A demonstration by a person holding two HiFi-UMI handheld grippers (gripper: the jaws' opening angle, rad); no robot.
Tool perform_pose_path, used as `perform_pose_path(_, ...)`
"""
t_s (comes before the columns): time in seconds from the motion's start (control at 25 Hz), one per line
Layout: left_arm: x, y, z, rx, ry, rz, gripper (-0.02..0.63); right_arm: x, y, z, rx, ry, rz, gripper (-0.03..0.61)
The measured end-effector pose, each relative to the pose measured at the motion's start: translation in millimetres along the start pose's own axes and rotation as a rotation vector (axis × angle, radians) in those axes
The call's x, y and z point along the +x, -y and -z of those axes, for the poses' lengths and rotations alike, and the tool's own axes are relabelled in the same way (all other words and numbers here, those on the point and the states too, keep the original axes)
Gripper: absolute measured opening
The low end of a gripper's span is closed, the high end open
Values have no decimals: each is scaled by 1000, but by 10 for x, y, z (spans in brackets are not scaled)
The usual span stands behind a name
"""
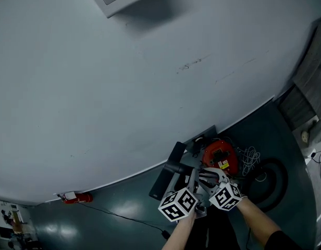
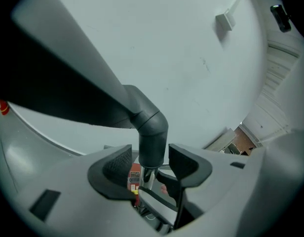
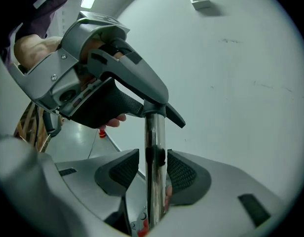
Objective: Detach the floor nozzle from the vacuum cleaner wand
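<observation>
The floor nozzle (image 2: 152, 127) is still on the wand (image 3: 154, 132), its neck between the spread left tool (image 2: 151, 163), the wand between the spread right tool (image 3: 154, 172); next both should pinch, then pull apart.

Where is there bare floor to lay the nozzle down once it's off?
Left of the floor nozzle, the floor strip between the wall base and the thin black cable is bare, up to the red object. Right is crowded: red canister, white cord, black hose.
</observation>
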State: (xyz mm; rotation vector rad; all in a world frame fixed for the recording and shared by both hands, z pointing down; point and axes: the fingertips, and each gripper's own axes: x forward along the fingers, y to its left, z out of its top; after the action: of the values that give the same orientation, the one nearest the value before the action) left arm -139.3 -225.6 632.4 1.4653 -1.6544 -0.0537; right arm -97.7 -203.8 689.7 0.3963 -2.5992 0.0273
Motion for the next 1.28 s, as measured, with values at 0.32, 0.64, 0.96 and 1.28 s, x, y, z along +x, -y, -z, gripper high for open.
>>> perform_pose_path(0.32,106,-15,-113,-34,10,16,221,160,31,-156,-34,36,-11,166)
perform_pose_path(0.64,112,-3,-138,9,13,12,181,191,45,-194,-31,40,-20,161)
perform_pose_path(0.96,58,72,-121,187,40,-1,179,163,40,-188,-11,22,-36,160)
perform_pose_path(1.28,43,14,-105,-8,-13,102,179,146,-5,-193,-7,27,-44,160)
